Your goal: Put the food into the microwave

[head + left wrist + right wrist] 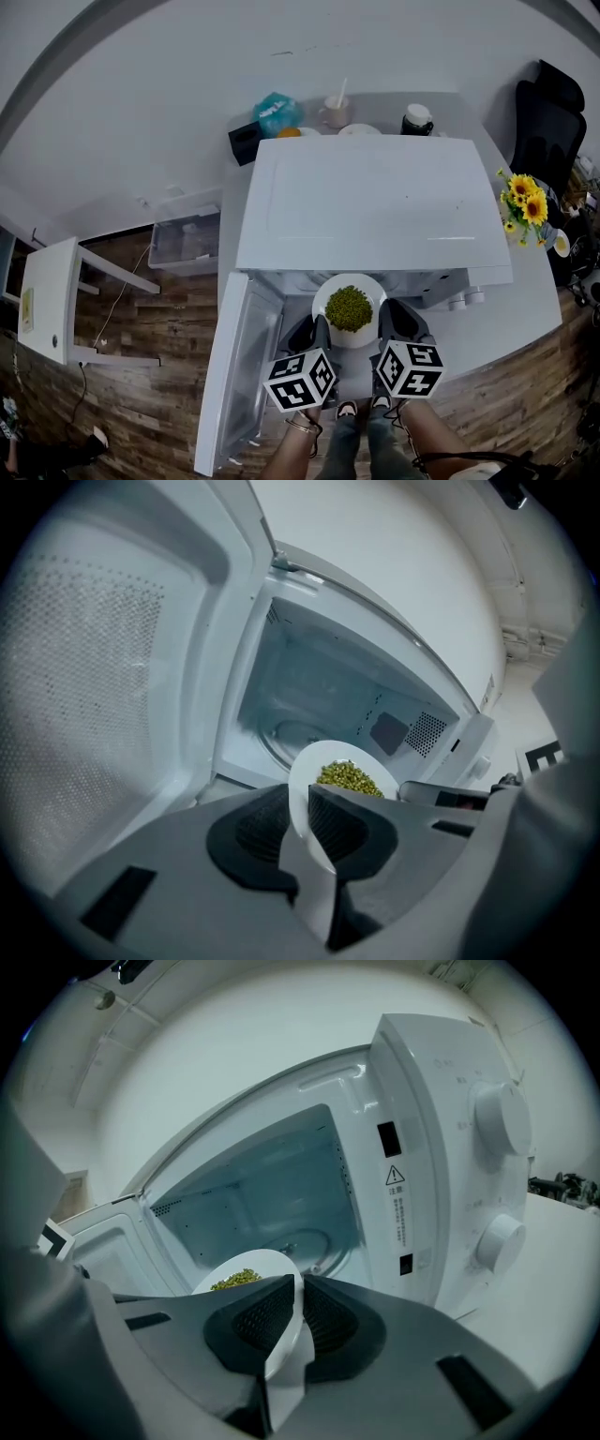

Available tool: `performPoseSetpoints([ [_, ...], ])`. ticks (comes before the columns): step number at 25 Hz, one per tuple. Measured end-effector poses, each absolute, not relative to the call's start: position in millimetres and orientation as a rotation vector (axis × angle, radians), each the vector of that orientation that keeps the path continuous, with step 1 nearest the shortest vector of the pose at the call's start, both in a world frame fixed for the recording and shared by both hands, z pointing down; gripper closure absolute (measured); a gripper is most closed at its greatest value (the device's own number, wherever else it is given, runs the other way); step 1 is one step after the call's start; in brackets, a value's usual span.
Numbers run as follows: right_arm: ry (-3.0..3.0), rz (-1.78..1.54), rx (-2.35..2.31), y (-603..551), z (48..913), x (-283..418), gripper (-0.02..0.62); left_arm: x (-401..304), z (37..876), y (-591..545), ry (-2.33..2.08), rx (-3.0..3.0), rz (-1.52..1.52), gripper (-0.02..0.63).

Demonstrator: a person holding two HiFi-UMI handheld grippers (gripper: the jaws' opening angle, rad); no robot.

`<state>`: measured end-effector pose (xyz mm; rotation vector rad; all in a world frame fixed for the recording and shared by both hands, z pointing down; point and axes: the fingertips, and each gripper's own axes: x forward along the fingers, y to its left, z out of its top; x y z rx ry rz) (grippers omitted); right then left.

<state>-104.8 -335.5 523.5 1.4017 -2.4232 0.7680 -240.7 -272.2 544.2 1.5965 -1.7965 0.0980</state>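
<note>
Head view: a white plate [367, 286] of green peas [349, 307] is held at the open microwave [375, 202] mouth, its rim clamped by the left gripper [314, 336] and right gripper [394, 328]. Setting it on the turntable [298, 1237] and shutting the door [230, 366] are judged still to be done.

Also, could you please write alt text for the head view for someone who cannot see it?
Seen from above, the left gripper and right gripper each clamp the rim of a white plate of green food in front of a white microwave, whose door stands open to the left.
</note>
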Motion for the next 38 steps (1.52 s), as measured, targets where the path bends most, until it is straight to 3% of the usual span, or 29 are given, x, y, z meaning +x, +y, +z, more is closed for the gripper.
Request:
performPoseSetpoints([
  [38, -2.432, 0.773, 1.550, -404.1, 540.4, -128.6, 0.551, -271.2, 554.7, -353.3, -1.909, 1.623, 0.057, 0.538],
])
